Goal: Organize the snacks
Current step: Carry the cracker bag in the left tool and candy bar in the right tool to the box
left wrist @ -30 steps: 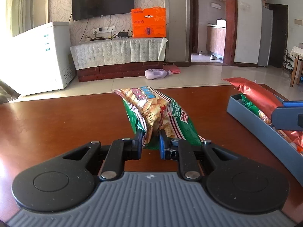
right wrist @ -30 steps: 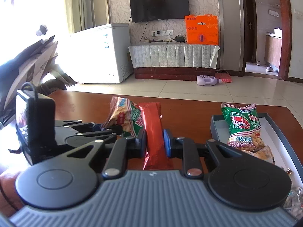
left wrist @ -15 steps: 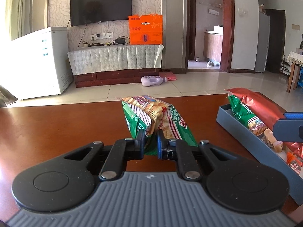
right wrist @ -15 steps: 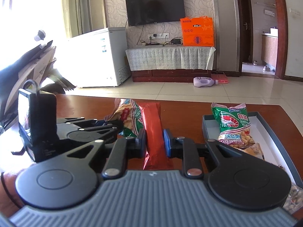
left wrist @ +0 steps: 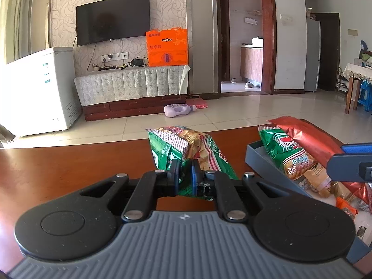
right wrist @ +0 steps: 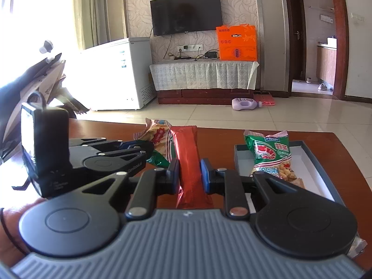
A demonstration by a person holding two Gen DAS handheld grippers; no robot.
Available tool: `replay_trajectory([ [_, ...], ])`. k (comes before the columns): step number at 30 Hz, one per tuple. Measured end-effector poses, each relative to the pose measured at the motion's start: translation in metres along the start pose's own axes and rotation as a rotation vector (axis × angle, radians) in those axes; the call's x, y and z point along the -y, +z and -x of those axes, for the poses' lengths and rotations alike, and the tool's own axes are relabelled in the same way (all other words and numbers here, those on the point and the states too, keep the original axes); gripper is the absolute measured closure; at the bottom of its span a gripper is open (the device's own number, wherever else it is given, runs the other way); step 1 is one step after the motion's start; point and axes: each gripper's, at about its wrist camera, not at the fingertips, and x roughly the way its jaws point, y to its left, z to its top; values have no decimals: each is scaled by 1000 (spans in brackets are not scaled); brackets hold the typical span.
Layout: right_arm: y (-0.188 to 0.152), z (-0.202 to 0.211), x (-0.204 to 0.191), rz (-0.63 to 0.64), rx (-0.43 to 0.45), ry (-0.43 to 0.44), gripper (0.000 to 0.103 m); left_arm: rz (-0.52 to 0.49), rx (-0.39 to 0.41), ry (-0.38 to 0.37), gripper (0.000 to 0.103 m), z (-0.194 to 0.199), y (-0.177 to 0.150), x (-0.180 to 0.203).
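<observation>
The left claw [left wrist: 184,173] pinches the lower end of a green prawn cracker bag [left wrist: 193,146]; its jaws are closing, with the bag's crumpled foil pressed between the blue pads. The bag stands tilted above the wooden table [left wrist: 69,169], near the table's far edge. The right claw [right wrist: 189,171] is narrow, clamped on a red foil snack pack [right wrist: 186,153] that stands upright between its pads. In the right wrist view the left claw's body and its bag sit just left of the red pack. A grey tray [right wrist: 325,169] lies toward the table's right edge. A second green prawn cracker bag [right wrist: 270,153] leans against the tray's far wall, with more small snack packets [left wrist: 344,207] in the near part. A lilac bottle [left wrist: 177,110] lies on the floor beyond the table.
</observation>
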Motion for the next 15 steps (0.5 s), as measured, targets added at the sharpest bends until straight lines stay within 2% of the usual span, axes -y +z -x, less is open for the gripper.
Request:
replay_trajectory([
  [15, 0, 17, 23, -6, 14, -23, 80, 6, 37, -32, 93, 3, 17, 25],
])
